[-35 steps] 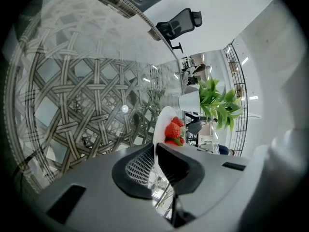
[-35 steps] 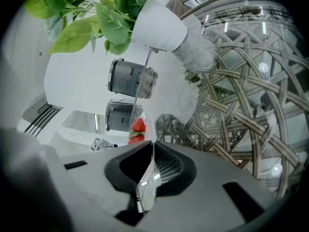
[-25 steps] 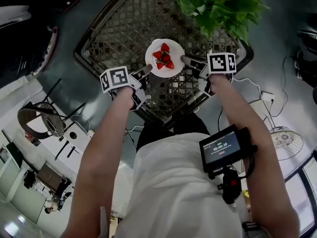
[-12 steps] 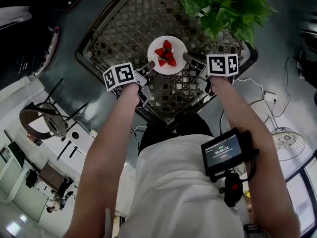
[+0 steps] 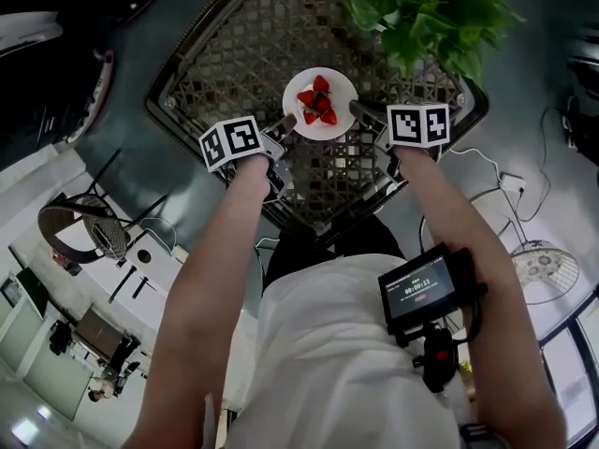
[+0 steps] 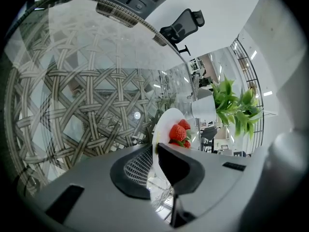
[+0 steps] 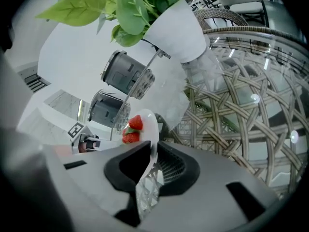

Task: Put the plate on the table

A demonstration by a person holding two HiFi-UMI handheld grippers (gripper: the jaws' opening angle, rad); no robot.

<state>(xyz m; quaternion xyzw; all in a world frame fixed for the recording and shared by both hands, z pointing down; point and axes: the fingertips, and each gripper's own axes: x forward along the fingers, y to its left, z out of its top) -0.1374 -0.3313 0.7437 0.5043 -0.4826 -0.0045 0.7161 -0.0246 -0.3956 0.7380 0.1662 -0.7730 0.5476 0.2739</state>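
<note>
Two grips on one plate (image 5: 323,132): clamped at its left rim by the left gripper (image 5: 285,124) and at its right rim by the right gripper (image 5: 357,110). Jaws of each nearly together, with only the thin white edge between the pads. Carries a few strawberries (image 5: 318,104) heaped at its middle.

Sits over the middle of the table (image 5: 234,54), a glass sheet on a woven lattice. Cannot tell whether resting on the glass or held just above it.

Closest by: a leafy plant (image 5: 421,12) at the far right of the table, near the plate and just beyond the right gripper, apart from both. Leans its leaves over that corner but leaves the glass under and around the plate bare.

Seen from the head view only: both forearms stretched forward, a small screen (image 5: 418,286) mounted at chest height, and a cable (image 5: 473,157) trailing on the floor to the right of the table.

Seen from the gripper views only: the white pot (image 7: 176,30) under the plant, hidden by leaves from above, and the plate edge-on with the rim running down between the pads.

Only from the left gripper view: an office chair (image 6: 183,23) beyond the table's far edge.

Only from the right gripper view: the left gripper peeking out past the far side of the plate.
</note>
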